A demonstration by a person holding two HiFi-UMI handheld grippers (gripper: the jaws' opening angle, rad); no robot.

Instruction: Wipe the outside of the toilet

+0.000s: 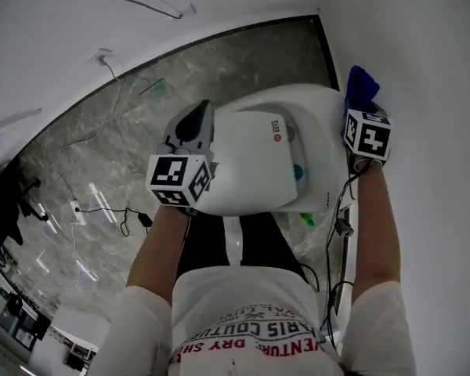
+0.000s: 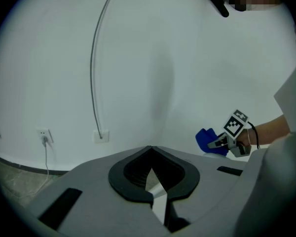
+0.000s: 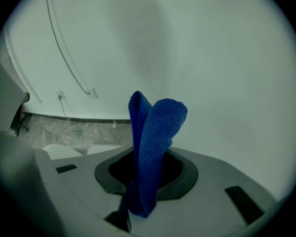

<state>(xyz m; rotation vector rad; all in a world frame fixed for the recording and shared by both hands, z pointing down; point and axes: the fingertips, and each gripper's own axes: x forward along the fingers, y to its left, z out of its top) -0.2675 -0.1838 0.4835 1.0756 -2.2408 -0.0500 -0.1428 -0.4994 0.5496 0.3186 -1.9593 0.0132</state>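
The white toilet [image 1: 251, 163] stands below me with its lid down, close to the white wall on its right. My left gripper [image 1: 194, 121] hovers over the lid's left side; its jaws meet at the tips and hold nothing [image 2: 150, 149]. My right gripper [image 1: 362, 104] is at the toilet's far right, by the wall, shut on a folded blue cloth [image 1: 361, 84]. In the right gripper view the cloth [image 3: 155, 132] sticks up out of the gripper [image 3: 144, 158], and white toilet parts [image 3: 64, 152] show at the lower left. The left gripper view catches the right gripper [image 2: 222, 143] and the cloth [image 2: 207, 141].
A small control panel [image 1: 277, 130] sits on the lid's far end. Grey marble floor [image 1: 102, 131] with loose cables lies to the left. The back wall carries a socket [image 2: 101, 136], a plug [image 2: 45, 138] and a thin pipe. A green item [image 1: 307, 219] sits beside the toilet's near right.
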